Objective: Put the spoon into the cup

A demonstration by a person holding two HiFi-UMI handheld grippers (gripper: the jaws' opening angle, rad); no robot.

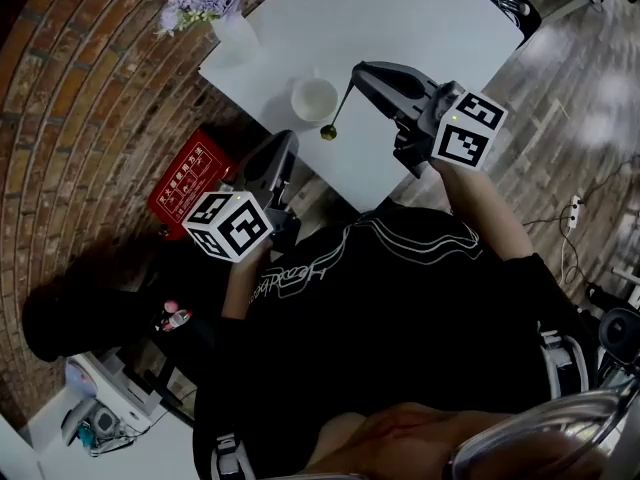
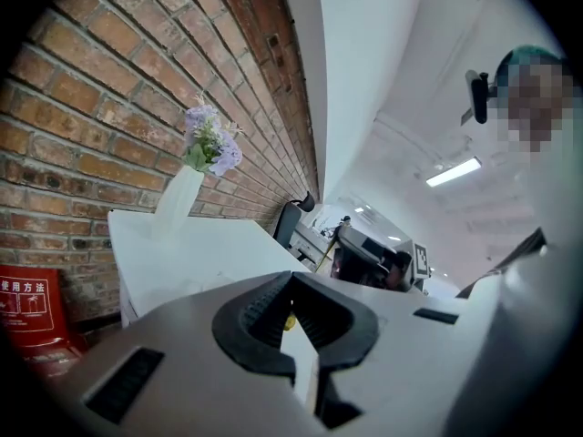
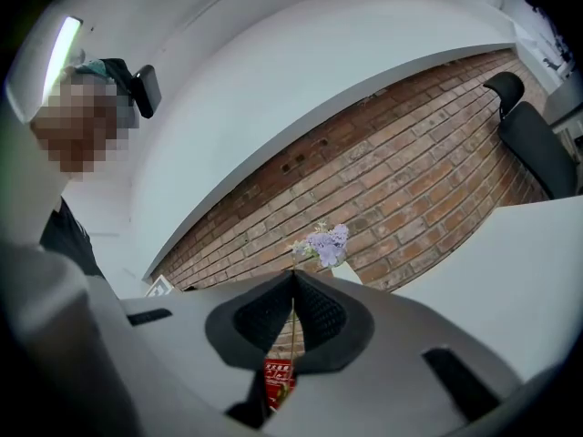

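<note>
Left claw [image 1: 287,142]: closed on nothing, just off the bench's [image 1: 400,18] near-left edge, near side of the cup [image 1: 296,96].
Cup: upright on the bench, empty, close to that edge.
Spoon [image 1: 339,107]: hanging bowl-down from the right claw [image 1: 358,69], just right of the cup, apparently clear of it.
Right claw: shut tight on the spoon's handle tip, over the bench.
Done: spoon in grip, seemingly off the bench, beside the cup.
To do: shift left over the rim, lower in, let go.
Count: two claws, one cup, one spoon, one vase [image 1: 236,38] at far left.
</note>
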